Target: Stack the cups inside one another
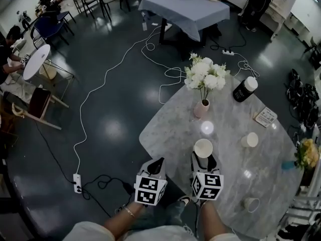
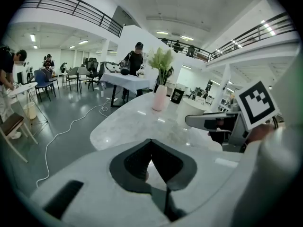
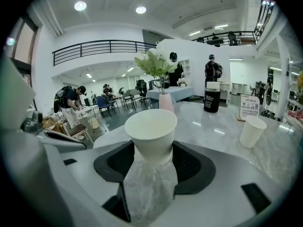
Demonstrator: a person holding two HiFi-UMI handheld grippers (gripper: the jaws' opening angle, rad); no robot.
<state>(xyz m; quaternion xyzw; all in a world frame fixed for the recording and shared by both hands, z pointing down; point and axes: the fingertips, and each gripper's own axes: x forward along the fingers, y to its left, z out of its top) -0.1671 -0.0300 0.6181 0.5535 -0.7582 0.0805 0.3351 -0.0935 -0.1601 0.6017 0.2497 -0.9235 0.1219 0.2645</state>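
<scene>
Three white paper cups stand on the marble table (image 1: pixel 170 129). The nearest cup (image 1: pixel 203 148) (image 3: pixel 150 131) stands upright between the jaws of my right gripper (image 1: pixel 203 157) (image 3: pixel 151 145), and both pads touch its lower sides. A second cup (image 1: pixel 250 140) (image 3: pixel 251 131) stands farther right, apart from it. The third cup (image 1: pixel 252 204) is near the table's right front. My left gripper (image 1: pixel 159 160) (image 2: pixel 151 143) hovers at the table's near left edge with its jaw tips together and nothing between them.
A pink vase of white flowers (image 1: pixel 201 108) stands mid-table, with a black bottle (image 1: pixel 244 89) and a small sign card (image 1: pixel 265 116) behind on the right. Yellow flowers (image 1: pixel 307 154) are at the far right. Cables and a power strip (image 1: pixel 76 182) lie on the floor to the left.
</scene>
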